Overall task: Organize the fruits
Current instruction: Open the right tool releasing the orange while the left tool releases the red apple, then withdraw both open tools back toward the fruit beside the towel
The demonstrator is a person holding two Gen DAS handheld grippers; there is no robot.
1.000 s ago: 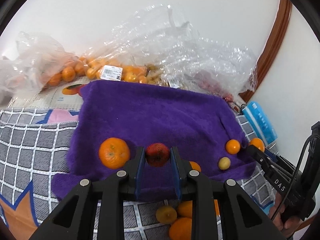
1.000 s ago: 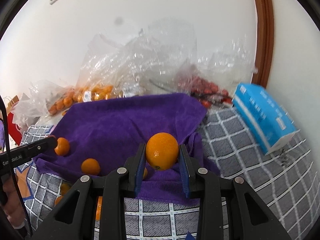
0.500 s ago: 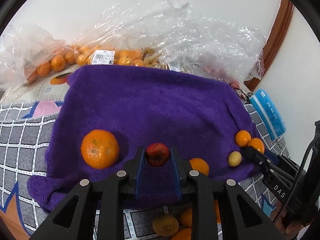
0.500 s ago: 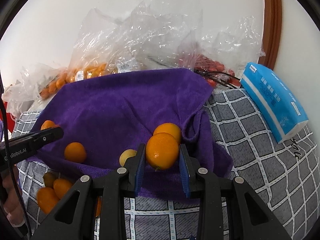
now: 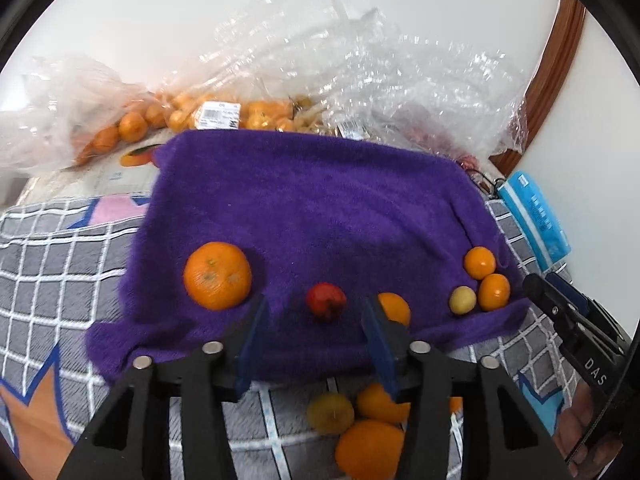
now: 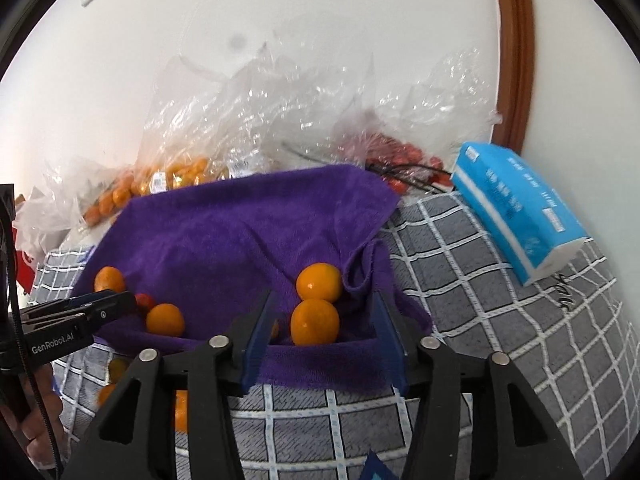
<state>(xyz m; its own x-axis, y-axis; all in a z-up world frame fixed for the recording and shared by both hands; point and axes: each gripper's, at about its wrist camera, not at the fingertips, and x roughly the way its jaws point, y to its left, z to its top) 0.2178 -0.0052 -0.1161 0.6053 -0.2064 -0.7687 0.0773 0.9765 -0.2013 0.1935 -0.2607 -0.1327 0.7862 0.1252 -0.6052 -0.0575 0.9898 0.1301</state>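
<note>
Both grippers (left (image 5: 316,320), right (image 6: 322,324)) opening, fruit btwn untouched; plastic bags (image 5: 360,92), tissue pack (image 6: 520,208), maybe cherries behind.

This is a room in a home, not a shop or lab: a soft surface under a grey quilted cover with a white grid pattern (image 6: 500,280) stands against a plain white wall (image 6: 280,20), with a curved brown wooden frame (image 6: 516,52) rising at two o'clock. Crumpled clear plastic shopping bags of small oranges (image 5: 208,112), price labels on them, lie along the wall at twelve o'clock, and a blue soft pack of paper tissues (image 6: 516,204) rests at three o'clock.
</note>
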